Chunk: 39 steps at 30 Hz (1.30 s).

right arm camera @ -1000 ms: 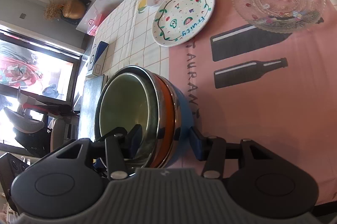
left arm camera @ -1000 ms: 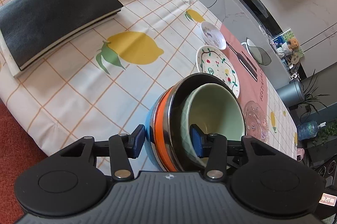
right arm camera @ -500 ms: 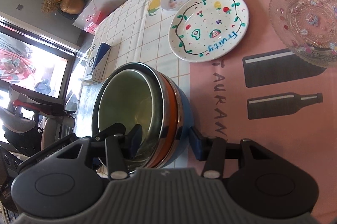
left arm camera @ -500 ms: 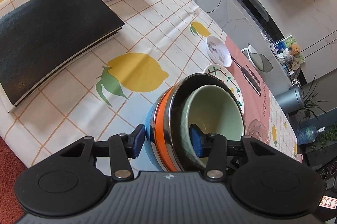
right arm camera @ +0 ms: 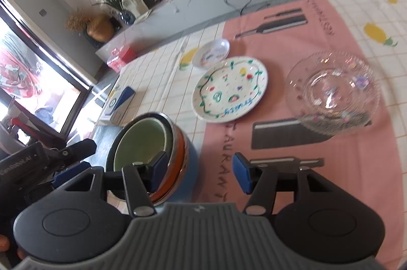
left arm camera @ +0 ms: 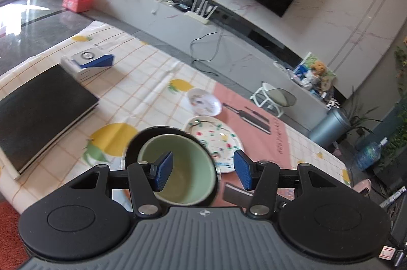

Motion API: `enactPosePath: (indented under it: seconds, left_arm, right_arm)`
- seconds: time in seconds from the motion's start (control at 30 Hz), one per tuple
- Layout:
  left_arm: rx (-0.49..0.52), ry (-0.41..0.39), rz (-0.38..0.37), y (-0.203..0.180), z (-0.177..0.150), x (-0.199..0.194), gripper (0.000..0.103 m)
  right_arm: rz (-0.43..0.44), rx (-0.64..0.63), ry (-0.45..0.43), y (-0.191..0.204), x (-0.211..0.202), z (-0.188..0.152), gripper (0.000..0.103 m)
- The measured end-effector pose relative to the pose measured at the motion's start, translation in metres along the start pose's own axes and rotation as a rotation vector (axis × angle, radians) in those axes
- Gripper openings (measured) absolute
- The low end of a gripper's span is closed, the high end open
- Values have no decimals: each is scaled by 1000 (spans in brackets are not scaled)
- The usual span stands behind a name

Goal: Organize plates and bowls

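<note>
The left gripper (left arm camera: pixel 202 169) hung above the table, tilted down and forward, its jaws spread wide with nothing between the blue pads (left arm camera: pixel 162 170). The right gripper (right arm camera: pixel 199 172) was likewise spread and empty, angled down over the table. In the right wrist view, the left gripper (right arm camera: pixel 51 163) showed at the left edge, just beside the right one.

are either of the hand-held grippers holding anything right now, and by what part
Nothing is held. The left hand-held gripper and right hand-held gripper both stand open, apart from the nested stack of bowls with the pale green ceramic bowl on top.
</note>
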<state>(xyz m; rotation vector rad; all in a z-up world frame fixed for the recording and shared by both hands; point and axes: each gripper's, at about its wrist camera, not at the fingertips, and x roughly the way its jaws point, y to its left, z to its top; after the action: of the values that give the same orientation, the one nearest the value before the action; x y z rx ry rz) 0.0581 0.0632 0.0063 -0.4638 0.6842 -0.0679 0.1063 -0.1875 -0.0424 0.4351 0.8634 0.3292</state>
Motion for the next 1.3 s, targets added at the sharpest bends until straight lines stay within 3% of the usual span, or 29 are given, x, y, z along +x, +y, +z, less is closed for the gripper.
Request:
enactPosePath:
  seconds: [0.07, 0.17, 0.4, 0.57, 0.73, 0.93, 1.03, 1.17, 1.3]
  left_arm:
    - [55, -13, -48, -21, -7, 3, 62]
    - [124, -26, -85, -50, -26, 16, 62]
    - [249, -14, -59, -93, -56, 53, 62]
    - [255, 18, -77, -105, -70, 74, 60]
    - [259, 25, -54, -108, -81, 96, 60]
    - [236, 53, -10, -103, -87, 117, 59]
    - [206, 80, -4, -103, -87, 128, 54]
    - [232, 74, -4, -108, -88, 142, 53]
    - [161, 100, 29, -102, -82, 164, 53]
  right_arm:
    - [-36, -40, -86, -9, -16, -1, 59]
    - [-123, -98, -202, -25, -37, -2, 81]
    - [-298, -131, -253, -66, -68, 4, 84]
    - [-262, -15, -288, -107, -80, 4, 93]
    - [-211, 65, -281, -131, -70, 1, 93]
    - [-200, 125, -249, -149, -41, 0, 87]
    - [-198, 148, -218, -158, -25, 0, 78]
    - [-211, 203, -188, -174, -7, 6, 59]
    - [-207, 237, -186, -189, 0, 14, 55]
